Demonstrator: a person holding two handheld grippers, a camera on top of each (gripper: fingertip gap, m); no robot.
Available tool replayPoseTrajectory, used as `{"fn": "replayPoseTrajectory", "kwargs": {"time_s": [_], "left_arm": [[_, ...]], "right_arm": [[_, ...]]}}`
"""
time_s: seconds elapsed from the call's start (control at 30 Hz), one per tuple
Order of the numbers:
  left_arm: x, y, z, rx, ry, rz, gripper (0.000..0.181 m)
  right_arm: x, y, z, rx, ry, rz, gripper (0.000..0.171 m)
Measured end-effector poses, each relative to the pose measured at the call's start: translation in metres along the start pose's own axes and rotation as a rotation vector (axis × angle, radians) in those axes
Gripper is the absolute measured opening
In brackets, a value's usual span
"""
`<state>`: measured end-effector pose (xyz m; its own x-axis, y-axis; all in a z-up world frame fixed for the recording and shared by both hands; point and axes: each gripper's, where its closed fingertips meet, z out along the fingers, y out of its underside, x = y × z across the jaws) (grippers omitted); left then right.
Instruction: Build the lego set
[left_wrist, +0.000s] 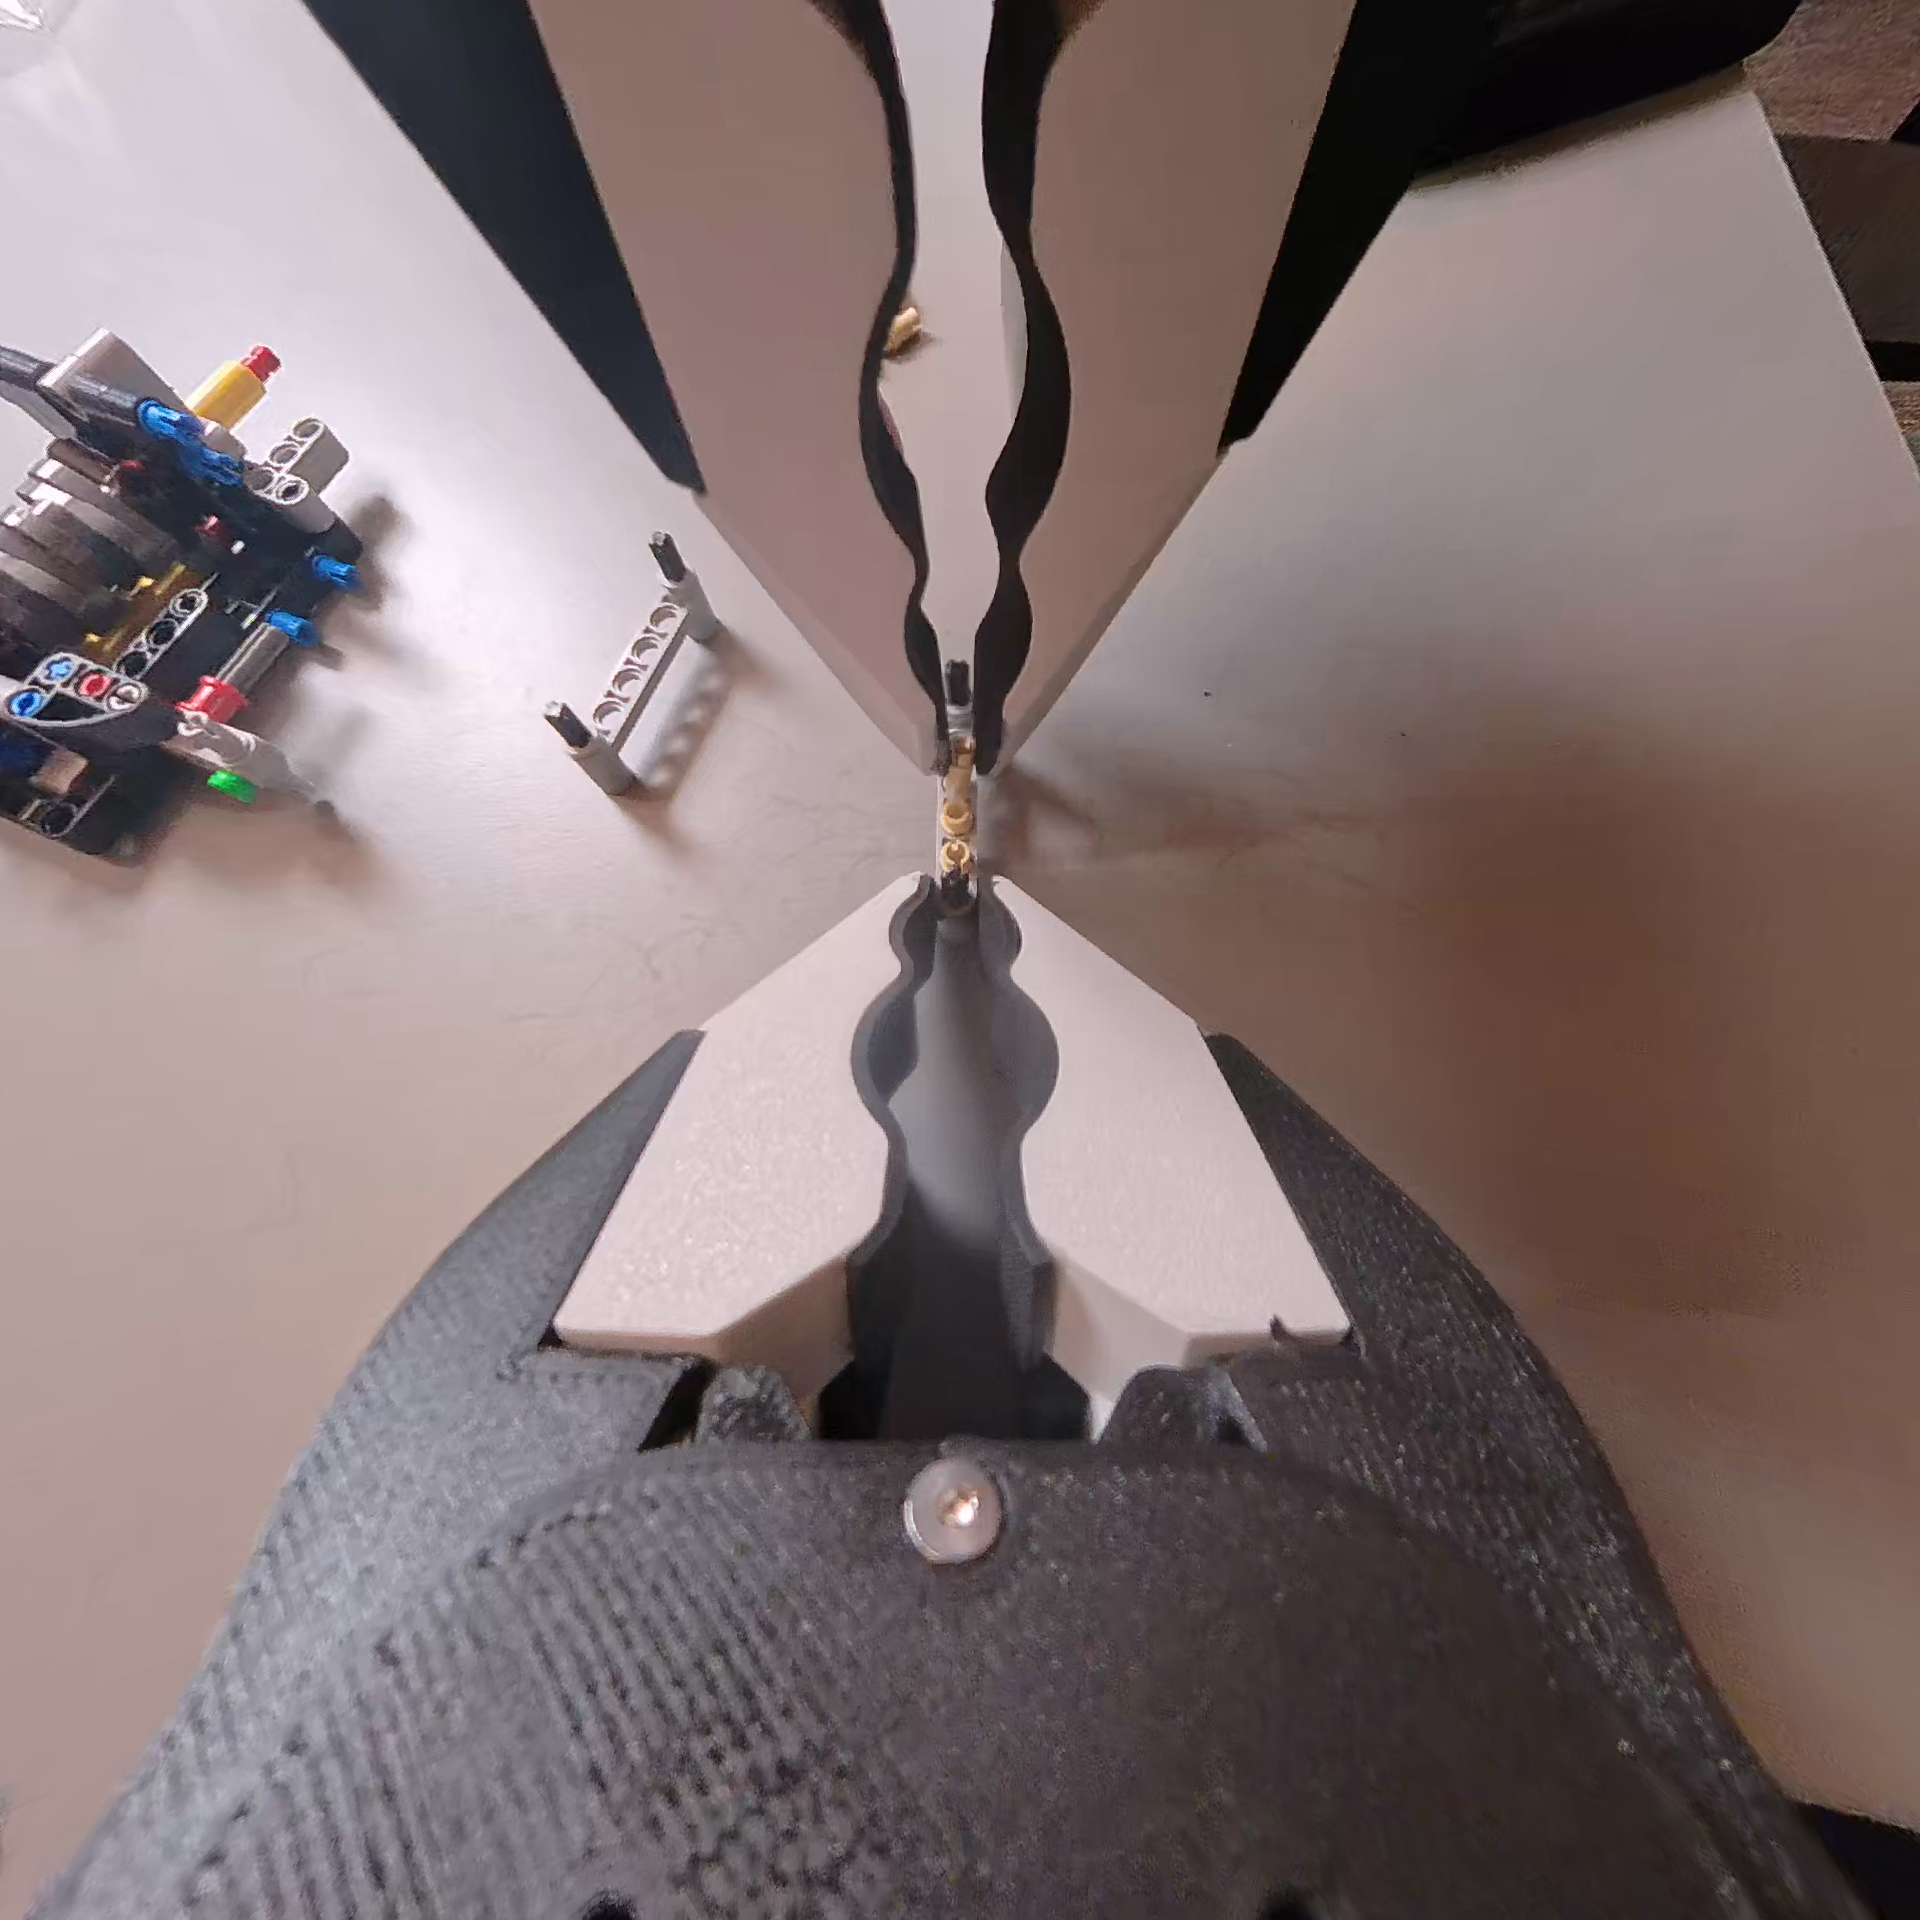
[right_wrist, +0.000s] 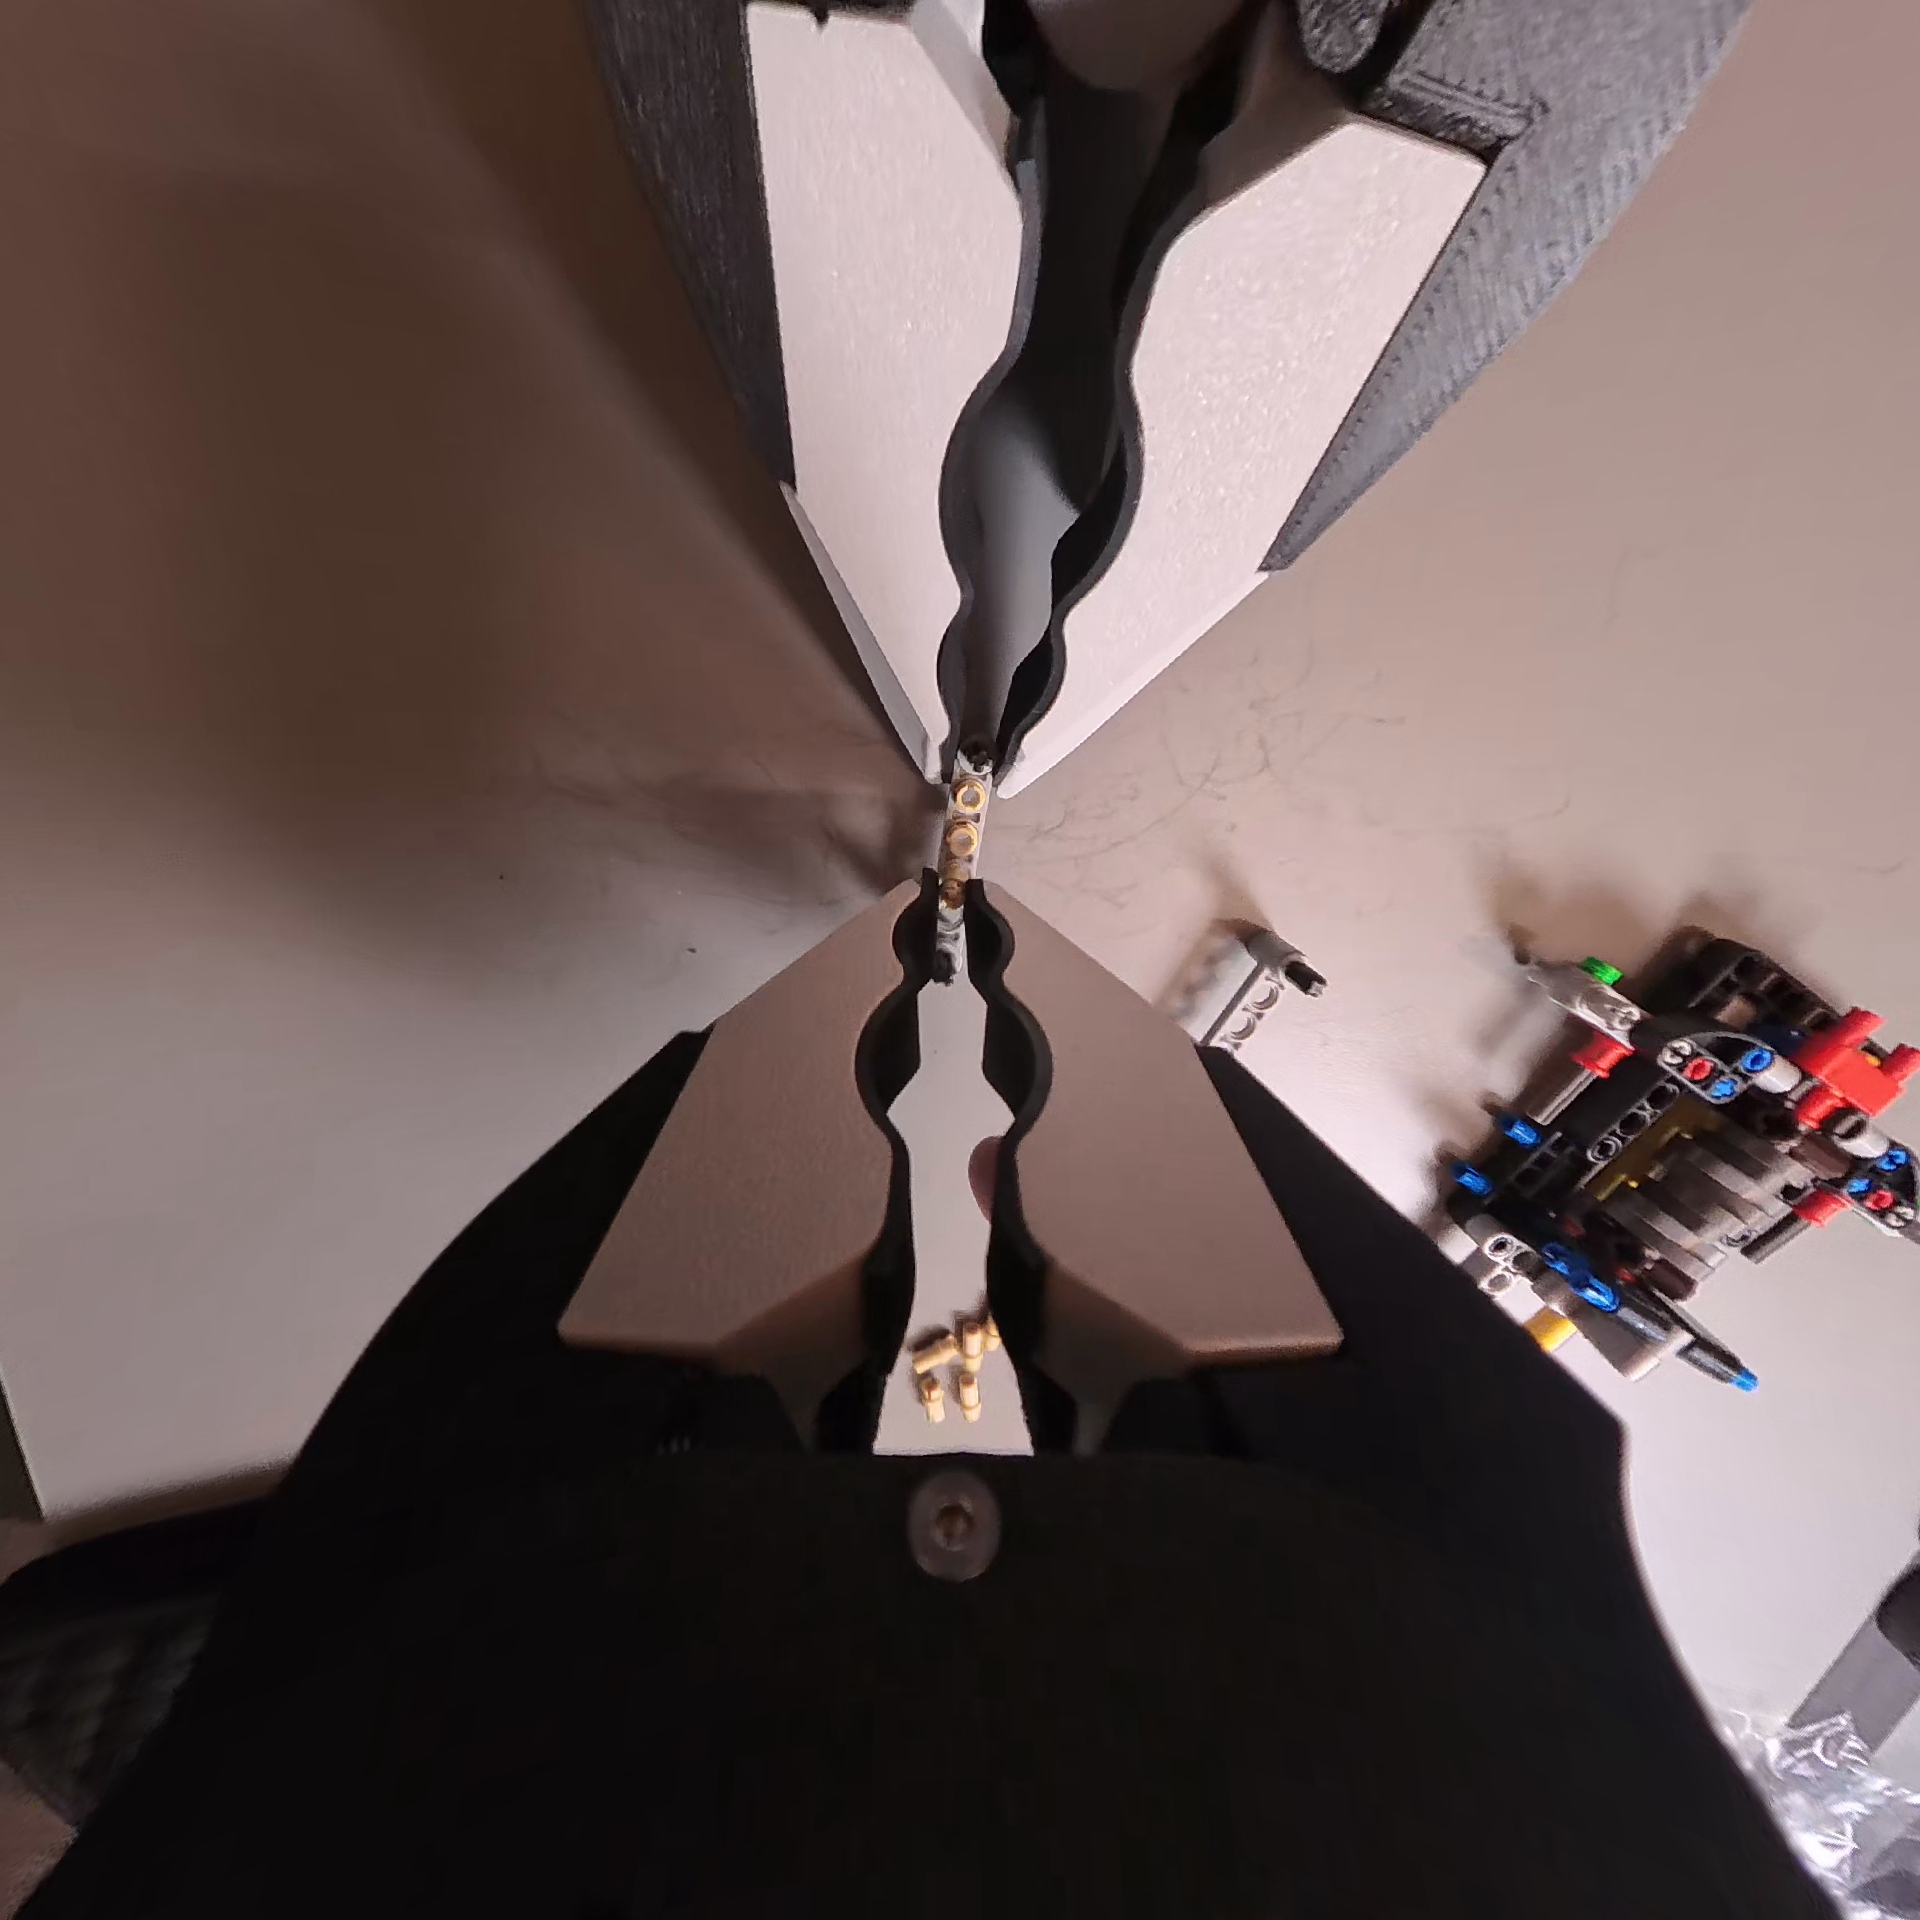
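Beam (left_wrist: 956, 805): short light grey lego piece with round holes; tan pins seated in the holes; black pin at each end.
Beam position: held clear above the table (left_wrist: 1455, 727), spanning the gap between the two grippers.
Left gripper (left_wrist: 956, 891): jaws pressed onto the near end of the beam, tips pinching it.
Right gripper (right_wrist: 951, 914): jaws pinching the opposite end of the beam; wavy black pads nearly closed at the tips, wider further back.
Alignment: both grippers tip to tip, facing each other along the beam.
Loose pins (right_wrist: 951, 1361): small cluster of tan pins lying on the table, visible between the right gripper fingers.
Spare beam (left_wrist: 649, 675): longer light grey beam with black pins at its ends, flat on the table, apart from the grippers.
Partial model (left_wrist: 135, 613): black and grey frame with blue, red, yellow and green parts, resting on the table beyond the spare beam.
Containers: clear plastic bag (right_wrist: 1829, 1808) at the table edge; contents cannot be told.
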<state>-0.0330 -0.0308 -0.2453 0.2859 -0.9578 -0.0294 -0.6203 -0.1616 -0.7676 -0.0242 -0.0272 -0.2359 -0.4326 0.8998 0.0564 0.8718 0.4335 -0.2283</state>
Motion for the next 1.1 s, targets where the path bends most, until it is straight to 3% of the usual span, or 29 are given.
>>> {"fn": "replayPoseTrajectory", "kwargs": {"time_s": [0.03,0.73,1.1], "left_arm": [[0.0001,0.0,0.0,0.0,0.0,0.002,0.006],[0.0007,0.0004,-0.0007,0.005,0.045,-0.024,0.006],[0.0005,0.0006,-0.0006,0.003,0.034,-0.013,0.006]], "right_arm": [[0.0001,-0.0003,0.0002,-0.004,0.0,-0.005,0.003],[0.0007,-0.0025,0.0043,0.002,-0.004,-0.072,0.003],[0.001,-0.0015,0.0047,0.121,-0.029,-0.02,0.003]]}}
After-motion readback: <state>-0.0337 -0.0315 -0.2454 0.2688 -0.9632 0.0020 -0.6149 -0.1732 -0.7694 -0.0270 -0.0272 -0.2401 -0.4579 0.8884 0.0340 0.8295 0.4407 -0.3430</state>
